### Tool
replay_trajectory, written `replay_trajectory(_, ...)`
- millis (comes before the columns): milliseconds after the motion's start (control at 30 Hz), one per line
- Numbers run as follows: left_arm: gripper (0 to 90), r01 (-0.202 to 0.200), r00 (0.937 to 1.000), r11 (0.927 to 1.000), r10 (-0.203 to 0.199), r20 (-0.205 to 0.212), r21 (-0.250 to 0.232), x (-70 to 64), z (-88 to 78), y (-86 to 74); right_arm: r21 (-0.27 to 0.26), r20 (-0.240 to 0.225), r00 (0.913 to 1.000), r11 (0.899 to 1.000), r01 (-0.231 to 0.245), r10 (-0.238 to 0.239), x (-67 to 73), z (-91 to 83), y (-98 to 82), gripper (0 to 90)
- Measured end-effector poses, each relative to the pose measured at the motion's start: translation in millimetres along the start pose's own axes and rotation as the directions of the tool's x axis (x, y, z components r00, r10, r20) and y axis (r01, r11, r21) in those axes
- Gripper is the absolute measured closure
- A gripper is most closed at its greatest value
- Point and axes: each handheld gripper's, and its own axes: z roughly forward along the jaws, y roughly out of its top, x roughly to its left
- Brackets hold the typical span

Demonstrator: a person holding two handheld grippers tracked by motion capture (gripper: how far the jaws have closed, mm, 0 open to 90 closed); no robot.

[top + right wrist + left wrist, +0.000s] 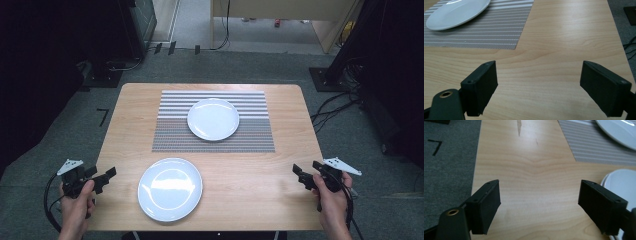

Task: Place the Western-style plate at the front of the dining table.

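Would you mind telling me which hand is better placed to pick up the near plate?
Left, probably. The left tongs stand open close beside the near plate, whose rim shows by their right jaw. The right tongs are also open but farther off.

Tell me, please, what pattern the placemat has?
Grey and white stripes on the placemat, clearest in the high view.
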Motion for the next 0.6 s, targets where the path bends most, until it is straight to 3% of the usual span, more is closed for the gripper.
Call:
replay_trajectory(200, 16.9, -0.005, 1.0, 0.9997, 0.005, -0.008, 0.023, 8.5, -3.9, -16.3, 0.012, 0.023, 0.9997, 1.0, 0.006, -0.006, -5.8, -6.7, -11.3, 14.4)
replay_trajectory(367, 17.0, -0.022, 0.999, 0.9986, 0.024, -0.038, 0.047, 10.6, -2.6, -25.8, 0.028, 0.045, 0.9989, 0.999, 0.015, -0.016, -9.5, -8.6, -18.5, 14.4)
replay_trajectory(600, 17.0, -0.086, 0.9933, 0.9943, 0.09, -0.072, 0.063, 6.2, 1.7, -34.1, 0.056, 0.077, 0.9965, 0.998, 0.028, -0.033, -10.5, -6.2, -32.7, 14.4)
